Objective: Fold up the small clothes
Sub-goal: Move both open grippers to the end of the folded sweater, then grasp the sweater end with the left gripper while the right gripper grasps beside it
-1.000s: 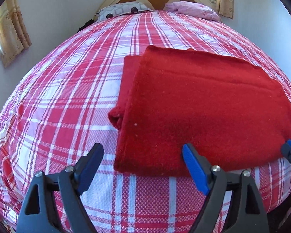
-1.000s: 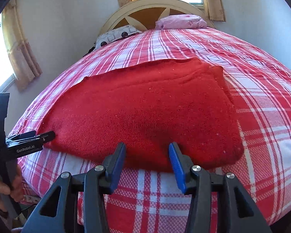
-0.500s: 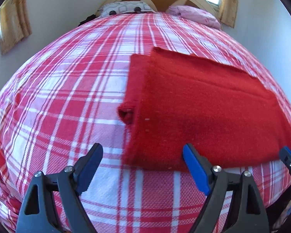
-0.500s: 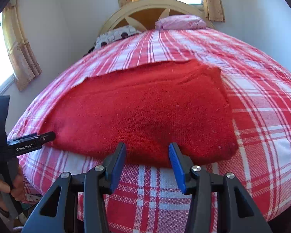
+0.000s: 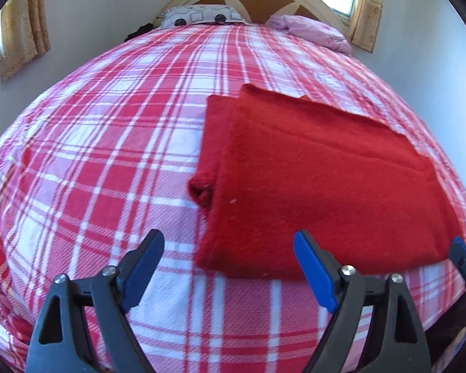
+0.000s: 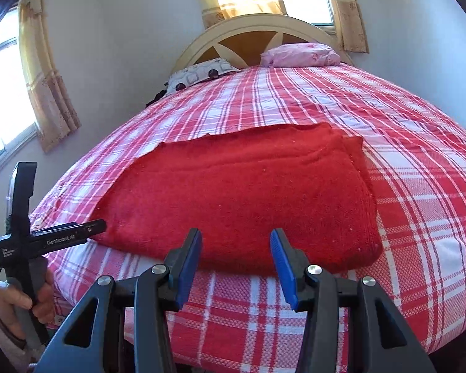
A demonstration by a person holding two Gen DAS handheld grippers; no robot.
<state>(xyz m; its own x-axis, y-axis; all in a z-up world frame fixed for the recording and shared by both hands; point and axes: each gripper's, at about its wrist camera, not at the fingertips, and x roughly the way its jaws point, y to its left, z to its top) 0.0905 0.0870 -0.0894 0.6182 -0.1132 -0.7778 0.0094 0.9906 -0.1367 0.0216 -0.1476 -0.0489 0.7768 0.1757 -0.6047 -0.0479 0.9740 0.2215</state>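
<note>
Both grippers hover with nothing between their fingers: left gripper (image 5: pixel 230 259) spread wide, its jaws having just been opening; right gripper (image 6: pixel 234 256) partly apart. Folded red knit garment (image 6: pixel 248 199) lies flat on the red-and-white plaid bedspread (image 5: pixel 108 161), one sleeve cuff (image 5: pixel 202 188) protruding left. Cream arched headboard (image 6: pixel 258 31) beyond. Compared with earlier, the garment lies unchanged.

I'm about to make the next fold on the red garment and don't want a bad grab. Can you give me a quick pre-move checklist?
1. left gripper jaws open, nothing between them: ok; they have just been opening.
2. right gripper jaws open and empty: ok.
3. red garment lies flat on the plaid bedspread: ok.
4. Near edge within reach of both grippers: ok.
5. Edges squared: not ok, a sleeve cuff sticks out at the side.
6. Layers underneath aligned: cannot tell.
</note>
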